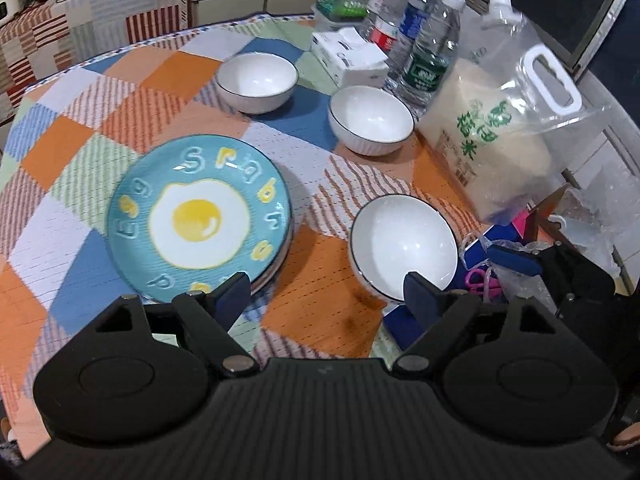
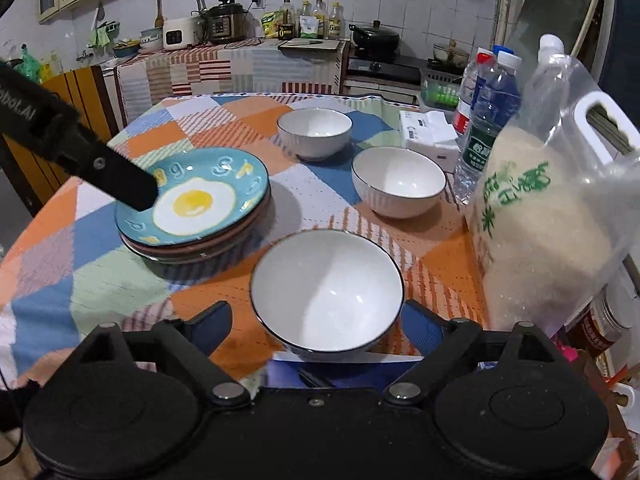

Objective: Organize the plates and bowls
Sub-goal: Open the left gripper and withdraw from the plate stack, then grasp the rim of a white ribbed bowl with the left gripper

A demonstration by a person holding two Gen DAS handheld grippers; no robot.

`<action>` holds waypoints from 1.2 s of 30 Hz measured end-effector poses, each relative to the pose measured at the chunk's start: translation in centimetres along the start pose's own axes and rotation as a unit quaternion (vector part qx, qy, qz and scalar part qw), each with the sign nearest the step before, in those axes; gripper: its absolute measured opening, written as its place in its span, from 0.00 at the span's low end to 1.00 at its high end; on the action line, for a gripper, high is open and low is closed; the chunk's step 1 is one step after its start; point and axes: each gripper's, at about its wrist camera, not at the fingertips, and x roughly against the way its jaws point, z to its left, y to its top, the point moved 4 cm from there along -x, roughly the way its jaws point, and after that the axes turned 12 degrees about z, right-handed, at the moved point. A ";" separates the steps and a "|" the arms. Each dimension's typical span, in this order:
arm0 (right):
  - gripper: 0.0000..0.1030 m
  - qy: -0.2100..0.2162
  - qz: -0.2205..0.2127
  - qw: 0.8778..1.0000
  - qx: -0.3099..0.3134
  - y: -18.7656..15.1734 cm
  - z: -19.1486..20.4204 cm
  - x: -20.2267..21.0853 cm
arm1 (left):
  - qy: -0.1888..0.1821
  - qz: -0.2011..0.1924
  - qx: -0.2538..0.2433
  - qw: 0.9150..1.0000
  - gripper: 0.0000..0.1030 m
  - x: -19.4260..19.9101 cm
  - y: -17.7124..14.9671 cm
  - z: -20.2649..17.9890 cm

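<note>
Plates sit stacked on the checked tablecloth (image 2: 100,280), the top one a blue plate (image 1: 199,219) painted with a fried egg, with darker plates (image 2: 200,250) showing beneath its rim. Taking that stack as the landmark: the nearest bowl (image 2: 326,290) stands just beside it toward the bag of rice (image 2: 548,220), a second bowl (image 2: 399,181) lies beyond that one, and a third bowl (image 2: 314,132) is behind the stack toward the kitchen counter. All three bowls are white, dark-rimmed and upright.

The left gripper (image 1: 322,294) hangs released, jaws spread wide and holding nothing, one finger over the stack's near edge and the other before the nearest bowl. The right gripper (image 2: 320,326) is likewise released, its fingers on either side of the nearest bowl without pressing on it. Water bottles (image 1: 420,36) and a tissue pack (image 1: 352,60) stand well beyond the stack.
</note>
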 end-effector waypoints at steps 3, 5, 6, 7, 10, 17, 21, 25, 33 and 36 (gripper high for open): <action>0.91 0.002 0.011 1.000 -0.003 -0.5 -0.3 -1.4 | -0.003 0.007 -0.002 1.000 0.80 -2.1 0.2 -0.8; 0.91 0.003 0.017 1.000 -0.005 -0.6 -0.4 -2.4 | -0.005 0.012 -0.005 1.000 0.79 -3.4 0.2 -1.3; 0.91 0.004 0.019 1.000 -0.007 -0.6 -0.5 -3.0 | -0.006 0.017 -0.006 1.000 0.77 -4.2 0.2 -1.5; 0.91 0.005 0.022 1.000 -0.010 -0.6 -0.5 -3.4 | -0.007 0.022 -0.005 1.000 0.77 -4.9 0.3 -1.6; 0.91 0.002 0.028 0.999 -0.019 -0.7 -0.9 -5.0 | -0.015 0.036 0.002 0.999 0.72 -7.0 0.6 -2.0; 0.94 0.018 0.030 0.999 -0.027 -0.7 -0.8 -7.4 | -0.034 0.055 0.023 0.998 0.51 -10.2 1.1 -2.6; 0.94 0.032 0.031 0.998 -0.041 -0.8 -1.0 -8.1 | -0.039 0.062 0.023 0.997 0.24 -11.3 1.2 -2.9; 0.94 0.030 0.028 0.998 -0.040 -0.8 -0.8 -8.0 | -0.038 0.059 0.024 0.997 0.20 -11.4 1.1 -2.8; 0.92 0.033 0.026 0.999 -0.028 -0.5 0.5 -6.8 | -0.025 0.060 0.021 0.998 0.18 -9.3 0.2 -2.1; 0.92 0.049 0.025 0.998 -0.026 -0.4 1.6 -5.9 | -0.020 0.065 0.031 0.997 0.18 -7.9 -0.6 -1.3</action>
